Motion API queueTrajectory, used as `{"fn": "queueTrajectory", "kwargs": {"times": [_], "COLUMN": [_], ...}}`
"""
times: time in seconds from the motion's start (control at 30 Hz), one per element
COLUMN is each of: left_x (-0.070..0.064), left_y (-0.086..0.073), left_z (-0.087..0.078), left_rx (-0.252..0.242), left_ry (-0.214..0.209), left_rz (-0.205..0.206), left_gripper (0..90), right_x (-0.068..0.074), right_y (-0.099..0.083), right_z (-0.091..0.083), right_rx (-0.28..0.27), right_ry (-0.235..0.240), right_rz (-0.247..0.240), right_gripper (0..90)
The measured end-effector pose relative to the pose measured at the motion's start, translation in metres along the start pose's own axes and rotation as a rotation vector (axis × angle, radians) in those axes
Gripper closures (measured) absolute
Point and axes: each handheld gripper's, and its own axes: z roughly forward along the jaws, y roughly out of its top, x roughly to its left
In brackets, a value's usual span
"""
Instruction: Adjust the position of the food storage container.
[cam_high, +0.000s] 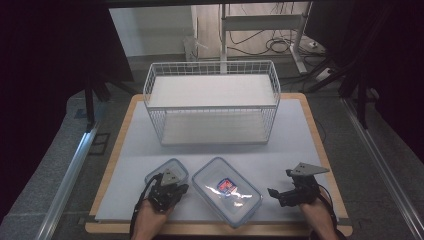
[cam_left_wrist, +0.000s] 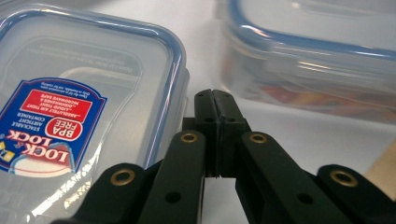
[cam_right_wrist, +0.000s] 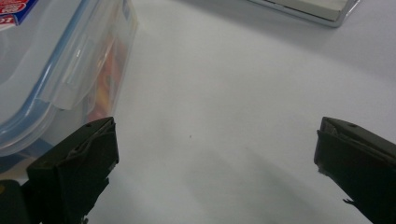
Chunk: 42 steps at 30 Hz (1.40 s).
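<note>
My left gripper (cam_left_wrist: 215, 95) has its jaws pressed flat together with nothing between them, its tip sitting just beside the right edge of the small box (cam_left_wrist: 84, 107). That box is clear plastic with a blue seal round the lid and a red and blue Lock & Lock label, and it lies at the near left of the white mat (cam_high: 295, 135). The big box (cam_high: 227, 191), of the same clear plastic and blue seal, lies slantwise near the middle, between my hands. My right gripper (cam_right_wrist: 215, 163) has its jaws spread wide over bare mat, holding nothing, with the big box's side clip just left of its left jaw. A white wire rack (cam_high: 212, 102) stands at the far side.
</note>
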Motion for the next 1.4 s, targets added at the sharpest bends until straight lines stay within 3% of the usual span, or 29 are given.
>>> {"fn": "queueTrajectory", "kwargs": {"times": [0.17, 0.5, 0.6, 0.7, 0.73, 0.87, 0.97, 1.0, 1.03, 1.07, 1.1, 1.13, 1.17, 1.2, 1.23, 1.33, 1.4], "left_x": [0.021, 0.054, 0.052, 0.045, 0.038, 0.027, 0.022, 0.021, 0.021, 0.022, 0.023, 0.025, 0.027, 0.029, 0.029, 0.032, 0.033], "left_y": [0.000, 0.003, 0.003, 0.005, 0.005, 0.006, 0.005, 0.004, 0.004, 0.004, 0.003, 0.003, 0.003, 0.003, 0.003, 0.005, 0.007], "left_z": [-0.002, -0.001, -0.003, -0.005, -0.002, 0.004, 0.007, 0.008, 0.008, 0.008, 0.008, 0.008, 0.008, 0.008, 0.008, 0.009, 0.010], "left_rx": [-0.005, -0.002, -0.012, -0.041, -0.053, -0.052, -0.051, -0.051, -0.051, -0.049, -0.045, -0.049, -0.053, -0.062, -0.062, -0.075, -0.074], "left_ry": [0.054, 0.162, 0.165, 0.138, 0.109, 0.096, 0.096, 0.081, 0.081, 0.078, 0.072, 0.057, 0.038, 0.008, 0.008, -0.033, -0.047], "left_rz": [-0.037, -0.061, -0.060, -0.044, -0.027, 0.025, 0.053, 0.059, 0.059, 0.056, 0.053, 0.045, 0.030, 0.006, 0.006, -0.004, -0.003], "left_gripper": [90.0, 90.0, 90.0, 89.6, 87.0, 73.3, 65.8, 64.1, 63.6, 63.8, 63.8, 64.7, 68.6, 76.1, 79.4, 86.1, 90.0], "right_x": [0.001, -0.001, -0.001, -0.001, 0.000, 0.004, 0.005, 0.007, 0.007, 0.012, 0.012, 0.014, 0.020, 0.028, 0.028, 0.038, 0.048], "right_y": [0.000, 0.000, 0.000, 0.000, 0.001, 0.002, 0.001, 0.002, 0.002, 0.004, 0.004, 0.005, 0.007, 0.010, 0.010, 0.009, 0.003], "right_z": [0.001, 0.000, 0.000, 0.000, -0.001, -0.004, -0.004, -0.006, -0.006, -0.008, -0.008, -0.009, -0.011, -0.016, -0.016, -0.020, -0.023], "right_rx": [0.002, -0.006, -0.005, -0.006, -0.005, -0.010, -0.004, 0.014, 0.014, 0.050, 0.050, 0.065, 0.082, 0.100, 0.100, 0.116, 0.129], "right_ry": [0.008, 0.008, 0.000, -0.016, -0.033, -0.047, -0.045, 0.007, 0.007, 0.052, 0.052, 0.067, 0.082, 0.111, 0.111, 0.138, 0.181], "right_rz": [-0.005, 0.005, 0.008, 0.009, 0.008, 0.017, 0.017, 0.019, 0.019, 0.039, 0.039, 0.034, 0.023, -0.007, -0.007, -0.050, -0.038], "right_gripper": [0.0, 0.0, 0.0, 0.0, 0.0, 0.0, 0.0, 0.0, 0.0, 24.4, 24.4, 33.1, 48.4, 70.1, 70.1, 88.3, 90.0]}}
